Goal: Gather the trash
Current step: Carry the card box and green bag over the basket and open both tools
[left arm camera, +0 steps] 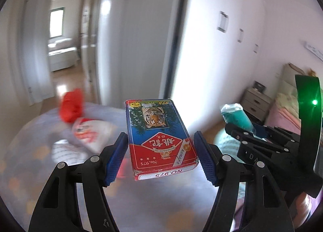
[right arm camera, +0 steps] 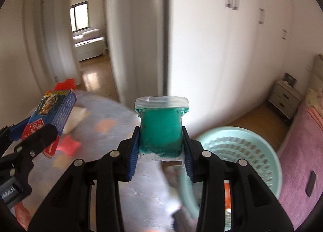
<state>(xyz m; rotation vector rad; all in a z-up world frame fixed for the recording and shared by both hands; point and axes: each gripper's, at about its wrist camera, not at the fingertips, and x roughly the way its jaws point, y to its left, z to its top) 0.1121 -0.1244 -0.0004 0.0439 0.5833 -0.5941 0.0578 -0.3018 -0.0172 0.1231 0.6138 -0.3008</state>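
My left gripper [left arm camera: 160, 155] is shut on a red and blue playing-card box [left arm camera: 159, 137] with a tiger picture, held above a round table [left arm camera: 141, 197]. The box also shows at the left of the right wrist view [right arm camera: 50, 114]. My right gripper [right arm camera: 161, 147] is shut on a clear zip bag of teal putty [right arm camera: 161, 129], which also shows in the left wrist view [left arm camera: 236, 116]. A pale green perforated basket [right arm camera: 242, 151] sits just right of and below the right gripper.
On the table lie a red wrapper [left arm camera: 70, 108], a white and red packet [left arm camera: 90, 133] and a pink paper scrap [right arm camera: 68, 145]. White wardrobe doors [right arm camera: 232, 50] stand behind. A pink bed [right arm camera: 302, 151] and a nightstand [right arm camera: 284, 98] are at the right.
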